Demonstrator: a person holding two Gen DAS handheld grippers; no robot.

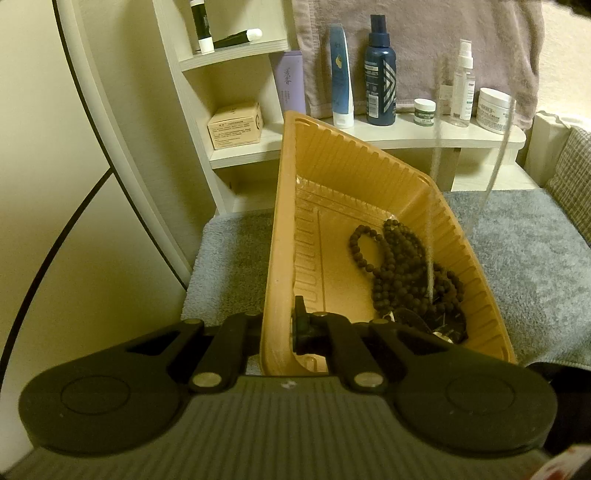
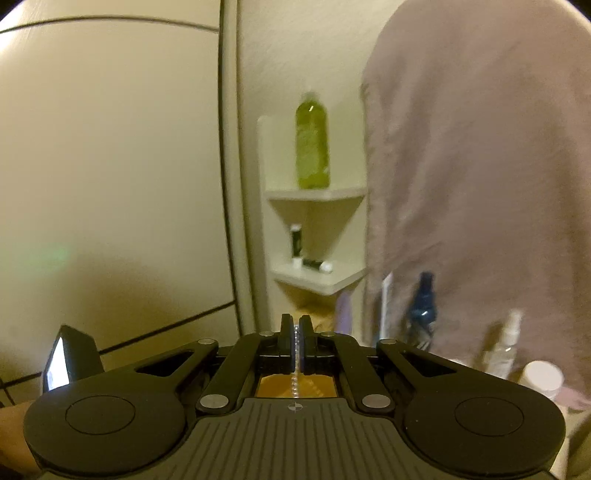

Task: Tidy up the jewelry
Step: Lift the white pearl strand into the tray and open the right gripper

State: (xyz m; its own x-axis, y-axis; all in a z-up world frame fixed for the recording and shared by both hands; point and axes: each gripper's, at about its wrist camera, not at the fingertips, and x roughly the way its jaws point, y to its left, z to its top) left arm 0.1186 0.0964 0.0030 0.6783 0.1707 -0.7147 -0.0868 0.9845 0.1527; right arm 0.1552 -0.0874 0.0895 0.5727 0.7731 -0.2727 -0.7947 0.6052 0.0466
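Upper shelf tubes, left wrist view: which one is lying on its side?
The white-capped dark tube, cap pointing right; the other tube beside it stands upright on its cap.

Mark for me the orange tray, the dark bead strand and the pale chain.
orange tray [image 1: 369, 173]: left wrist view, bare ribbed far wall.
dark bead strand [image 1: 402, 258]: left wrist view, middle of the heap.
pale chain [image 2: 296, 334]: right wrist view, links between the shut pads.

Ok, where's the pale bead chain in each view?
Left wrist: the pale bead chain hangs as a blurred loop right of centre, reaching down into the orange tray.
Right wrist: bottom centre, the pale bead chain is pinched in the right tool and dangles below it.
Shared landmark: the dark blue spray bottle on the shelf.
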